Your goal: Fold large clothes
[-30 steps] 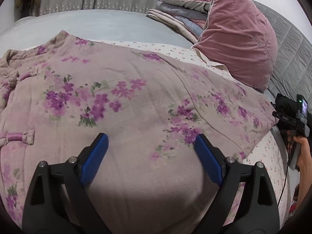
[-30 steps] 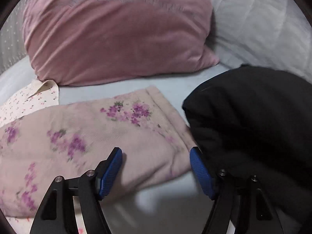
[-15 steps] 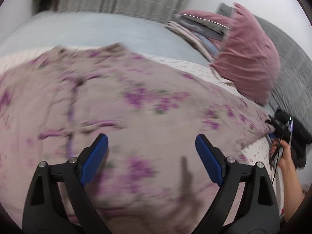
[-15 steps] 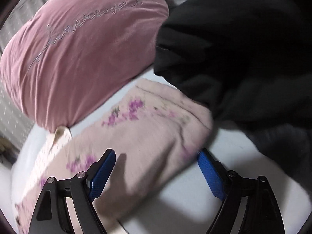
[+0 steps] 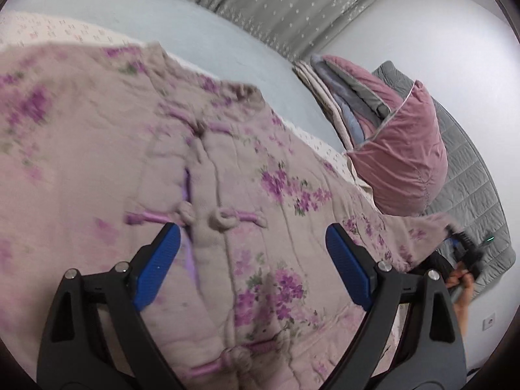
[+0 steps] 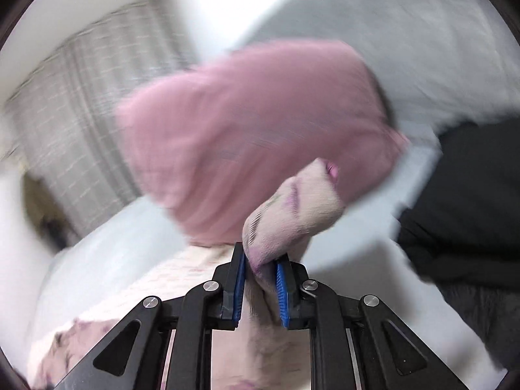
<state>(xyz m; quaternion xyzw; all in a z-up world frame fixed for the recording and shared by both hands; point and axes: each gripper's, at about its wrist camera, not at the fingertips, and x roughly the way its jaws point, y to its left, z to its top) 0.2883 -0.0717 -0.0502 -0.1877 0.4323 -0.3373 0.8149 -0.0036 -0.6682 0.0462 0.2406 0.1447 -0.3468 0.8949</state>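
A padded pink jacket [image 5: 247,169] with purple flowers and knotted front buttons lies spread on the bed, front side up. My left gripper [image 5: 253,250] hovers open over its button line near the middle knot, nothing between the blue pads. In the right wrist view my right gripper [image 6: 260,260] is shut on the jacket's sleeve end [image 6: 292,208], which bunches up out of the blue pads and is lifted off the bed. The left wrist view shows that same sleeve tip [image 5: 445,221] raised at the far right, with the right gripper [image 5: 468,247] and a hand on it.
A pink velvet pillow [image 5: 403,162] leans on a grey quilted headboard [image 5: 468,175], with folded blankets [image 5: 338,97] stacked behind it. A black garment [image 6: 461,201] lies right of the sleeve. A floral sheet [image 5: 58,32] lies under the jacket; grey curtains [image 5: 292,3] hang behind.
My right gripper closed on the sleeve end and lifted it off the bed. My left gripper slid across the jacket from the flowered panel to the button line, rolling as it went.
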